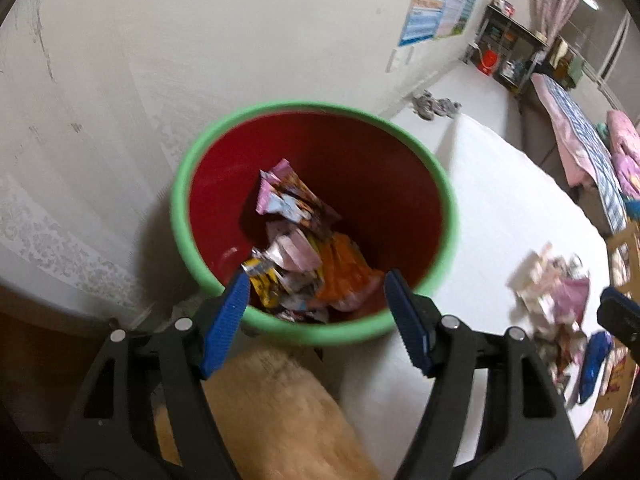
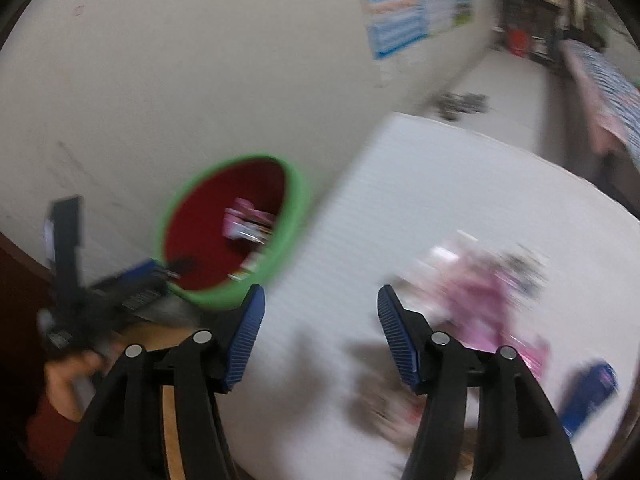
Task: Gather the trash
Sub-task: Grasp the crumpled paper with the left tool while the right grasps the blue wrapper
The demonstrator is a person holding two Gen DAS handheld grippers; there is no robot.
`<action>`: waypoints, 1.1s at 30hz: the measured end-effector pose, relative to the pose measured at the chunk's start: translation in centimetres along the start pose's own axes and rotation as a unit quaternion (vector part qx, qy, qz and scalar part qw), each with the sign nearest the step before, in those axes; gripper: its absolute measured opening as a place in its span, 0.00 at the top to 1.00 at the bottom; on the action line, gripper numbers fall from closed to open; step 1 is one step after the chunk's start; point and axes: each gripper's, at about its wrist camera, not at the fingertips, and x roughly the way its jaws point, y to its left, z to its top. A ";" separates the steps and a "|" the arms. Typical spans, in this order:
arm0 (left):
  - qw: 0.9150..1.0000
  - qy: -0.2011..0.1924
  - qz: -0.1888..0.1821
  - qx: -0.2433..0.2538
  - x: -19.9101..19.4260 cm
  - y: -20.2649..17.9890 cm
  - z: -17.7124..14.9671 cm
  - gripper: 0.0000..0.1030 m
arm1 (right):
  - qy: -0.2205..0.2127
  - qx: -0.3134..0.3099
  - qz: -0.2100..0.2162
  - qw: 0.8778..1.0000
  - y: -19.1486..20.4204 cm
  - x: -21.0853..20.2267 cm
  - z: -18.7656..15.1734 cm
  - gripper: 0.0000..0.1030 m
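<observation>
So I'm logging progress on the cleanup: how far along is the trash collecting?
Partway. Done: several wrappers lie inside the red bin. In hand: nothing; the left gripper and right gripper both stand open and empty. Left: a pile of wrappers on the white tabletop.

Showing dim, even indoor light with soft shadows, fisheye bending and dark vignetting at the edges, mild blur in the left view, heavy motion smear in the right.
</observation>
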 end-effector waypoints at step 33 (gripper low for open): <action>0.974 0.091 -0.090 0.188 2.2 -21.9 -9.3 0.66 | 0.006 0.246 -0.114 0.963 -21.6 -5.6 -14.3 0.36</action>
